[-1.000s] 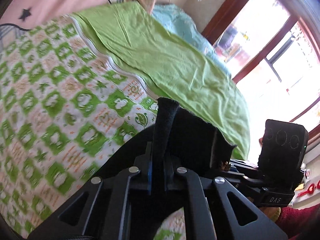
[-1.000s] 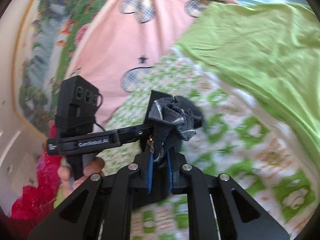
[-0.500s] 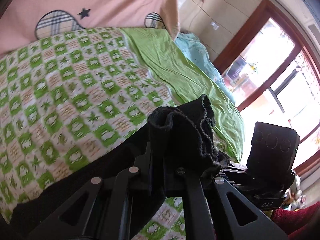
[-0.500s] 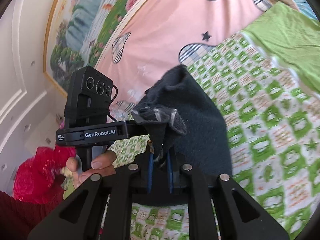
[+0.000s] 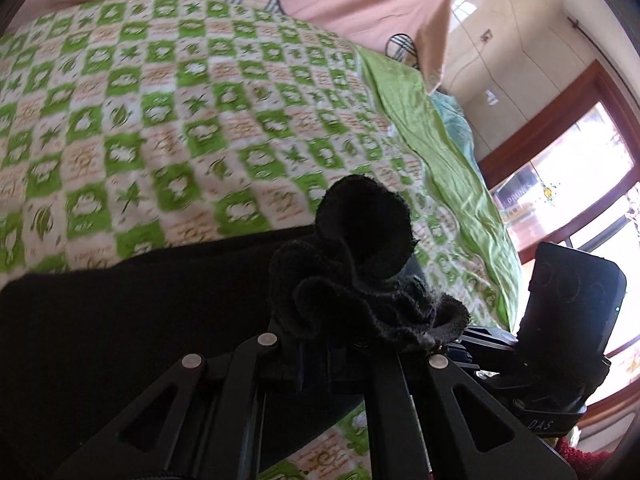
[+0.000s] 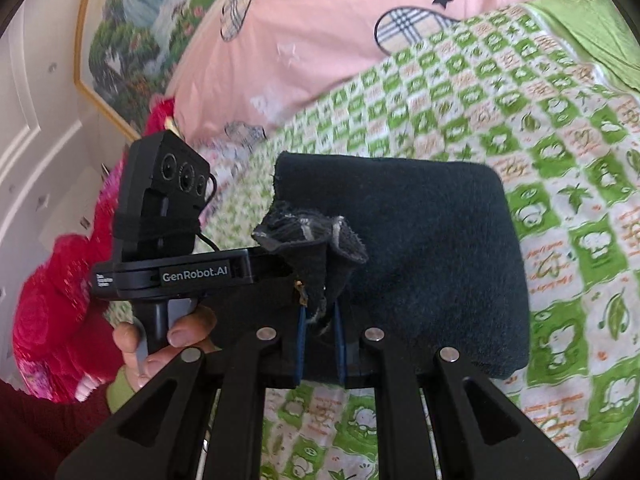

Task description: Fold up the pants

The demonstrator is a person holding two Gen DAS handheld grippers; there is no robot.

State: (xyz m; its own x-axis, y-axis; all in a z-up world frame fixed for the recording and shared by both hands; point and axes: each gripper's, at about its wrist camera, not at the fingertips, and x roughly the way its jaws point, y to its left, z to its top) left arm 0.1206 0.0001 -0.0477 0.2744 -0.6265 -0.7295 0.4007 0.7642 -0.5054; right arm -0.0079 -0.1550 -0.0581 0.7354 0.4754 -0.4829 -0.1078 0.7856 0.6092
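Observation:
The dark pants (image 6: 420, 248) lie folded on the green-and-white checked bedspread (image 6: 540, 112), a thick dark slab with a rounded fold at the right. My right gripper (image 6: 320, 320) is shut on a bunched edge of the pants. My left gripper (image 5: 344, 344) is shut on another bunched edge of the pants (image 5: 120, 320), which spread dark to the left below it. The left gripper's body shows in the right wrist view (image 6: 168, 240), held by a hand (image 6: 168, 340); the right gripper's body shows in the left wrist view (image 5: 568, 320).
A pink pillow (image 6: 320, 40) with checked patches lies at the head of the bed. A plain green sheet (image 5: 448, 152) runs along the bed's far side by a window (image 5: 580, 184). Red fabric (image 6: 52, 308) lies left of the bed.
Both grippers came down with the pants edge still held. The pants went from hanging raised to lying folded over on the bedspread.

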